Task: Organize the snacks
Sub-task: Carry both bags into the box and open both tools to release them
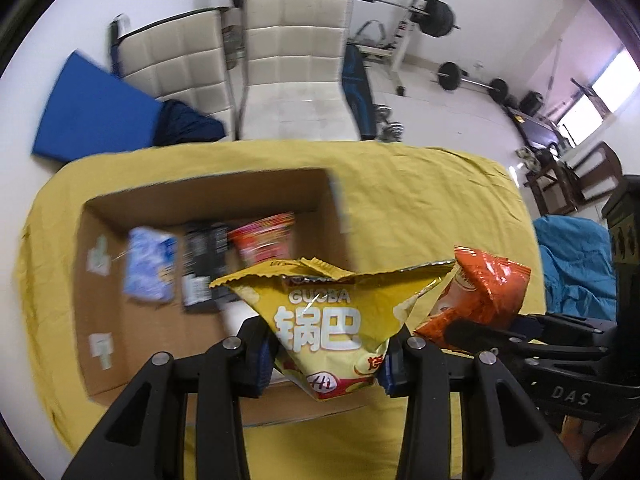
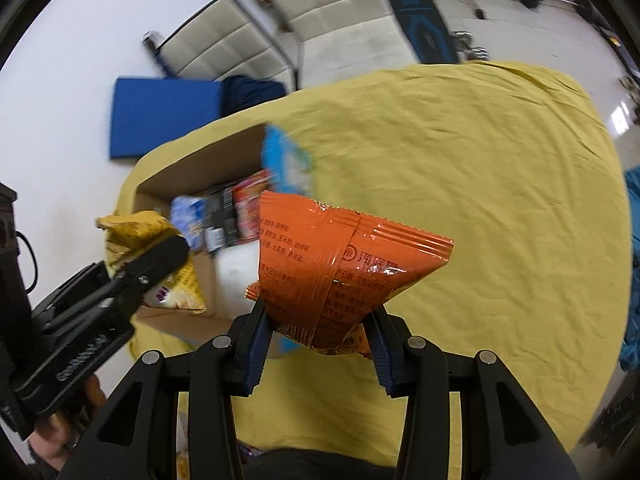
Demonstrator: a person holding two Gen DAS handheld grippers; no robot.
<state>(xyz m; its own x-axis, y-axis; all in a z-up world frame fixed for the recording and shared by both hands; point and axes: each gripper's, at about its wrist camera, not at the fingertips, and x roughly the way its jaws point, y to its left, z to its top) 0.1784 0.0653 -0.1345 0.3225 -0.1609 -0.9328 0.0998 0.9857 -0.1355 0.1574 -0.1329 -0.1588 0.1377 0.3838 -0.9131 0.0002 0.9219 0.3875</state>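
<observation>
My left gripper point(image 1: 326, 364) is shut on a yellow snack bag point(image 1: 324, 320) and holds it in the air above the near right part of an open cardboard box point(image 1: 120, 320). Inside the box lie a pale blue packet point(image 1: 150, 270), a black packet point(image 1: 204, 264) and a red packet point(image 1: 264, 240). My right gripper point(image 2: 320, 340) is shut on an orange snack bag point(image 2: 328, 264), raised over the yellow cloth to the right of the box point(image 2: 200, 168). The orange bag point(image 1: 480, 292) also shows at the right of the left wrist view, and the yellow bag point(image 2: 140, 240) at the left of the right wrist view.
A yellow cloth point(image 1: 420, 200) covers the table point(image 2: 460, 180). Two white chairs point(image 1: 296, 64) stand behind it, with a blue mat point(image 1: 92, 108) on the floor to the left. Weights and a bench point(image 1: 432, 20) fill the back of the room. A blue cloth point(image 1: 576, 272) lies at the right.
</observation>
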